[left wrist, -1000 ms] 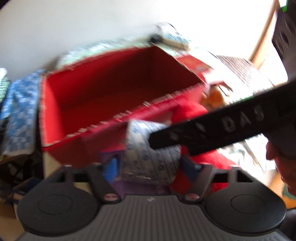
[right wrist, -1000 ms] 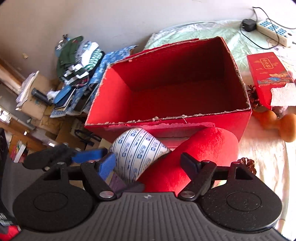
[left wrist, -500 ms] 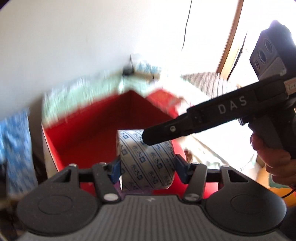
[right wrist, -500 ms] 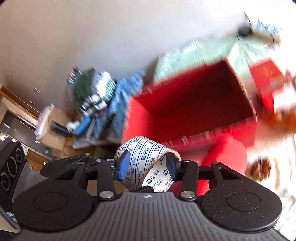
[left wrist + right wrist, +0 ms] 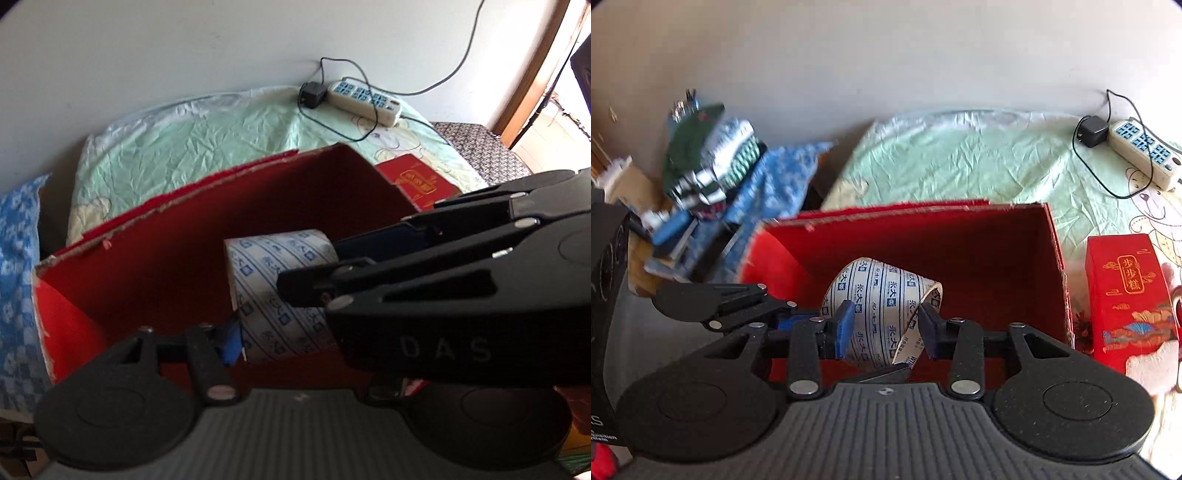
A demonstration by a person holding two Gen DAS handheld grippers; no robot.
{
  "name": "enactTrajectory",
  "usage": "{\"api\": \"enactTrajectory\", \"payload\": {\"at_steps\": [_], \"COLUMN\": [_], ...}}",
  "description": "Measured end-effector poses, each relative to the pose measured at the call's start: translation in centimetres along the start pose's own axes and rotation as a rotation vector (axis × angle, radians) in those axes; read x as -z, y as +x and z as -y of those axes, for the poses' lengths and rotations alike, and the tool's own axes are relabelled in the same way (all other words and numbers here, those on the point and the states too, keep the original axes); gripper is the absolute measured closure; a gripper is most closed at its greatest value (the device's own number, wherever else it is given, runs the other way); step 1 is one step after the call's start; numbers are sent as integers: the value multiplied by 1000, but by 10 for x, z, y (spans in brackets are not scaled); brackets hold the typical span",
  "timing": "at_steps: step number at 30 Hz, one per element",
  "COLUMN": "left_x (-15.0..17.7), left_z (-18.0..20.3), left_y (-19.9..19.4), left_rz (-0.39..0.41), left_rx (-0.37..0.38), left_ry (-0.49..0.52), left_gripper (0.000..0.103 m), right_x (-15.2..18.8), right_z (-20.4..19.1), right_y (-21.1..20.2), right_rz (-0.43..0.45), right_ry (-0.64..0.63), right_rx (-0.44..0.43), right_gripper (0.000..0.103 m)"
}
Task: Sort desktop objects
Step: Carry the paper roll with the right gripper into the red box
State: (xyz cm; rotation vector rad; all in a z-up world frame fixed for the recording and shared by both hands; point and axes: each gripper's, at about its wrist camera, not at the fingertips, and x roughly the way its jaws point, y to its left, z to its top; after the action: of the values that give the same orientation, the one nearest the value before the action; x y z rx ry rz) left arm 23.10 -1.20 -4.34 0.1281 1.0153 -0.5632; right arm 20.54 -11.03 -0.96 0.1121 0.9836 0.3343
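While both grippers hold the tape roll [image 5: 882, 310] over the red box [image 5: 997, 258], right gripper [image 5: 886, 328] jaws are closing on it and left gripper [image 5: 280, 332] jaws grasp it.

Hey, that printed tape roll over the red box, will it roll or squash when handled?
Probably squashy: the tape roll looks pinched out of round. Likely light, being a hollow ring. Its curved side could roll, though the red box walls should contain it.

Daylight floods in from a doorway [image 5: 554, 107] far right of the left jaws, blowing it out white. The box [image 5: 207, 258] interior beyond the jaws sits in deep shadow. Left of the right jaws, the clothes [image 5: 709, 162] smear with blur; fisheye bends the edges.
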Motion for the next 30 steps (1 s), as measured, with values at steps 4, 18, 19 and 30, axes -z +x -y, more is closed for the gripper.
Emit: {"api": "enactTrajectory", "payload": {"at_steps": [4, 18, 19, 30], "left_x": [2, 20, 24, 49], "left_z": [-13, -40, -40, -31], "left_y": [25, -13, -19, -44], "left_rz": [-88, -92, -81, -23], "left_rx": [-54, -298, -313, -294], "left_ry": [-65, -65, -60, 6], "left_gripper": [38, 23, 23, 23], "right_x": [-2, -18, -19, -11], "right_z": [0, -12, -14, -33], "right_y": [26, 70, 71, 74], "right_rz": [-75, -146, -152, -213], "right_ry": [-68, -54, -33, -21], "right_rx": [20, -176, -214, -310], "right_gripper": [76, 70, 70, 102]}}
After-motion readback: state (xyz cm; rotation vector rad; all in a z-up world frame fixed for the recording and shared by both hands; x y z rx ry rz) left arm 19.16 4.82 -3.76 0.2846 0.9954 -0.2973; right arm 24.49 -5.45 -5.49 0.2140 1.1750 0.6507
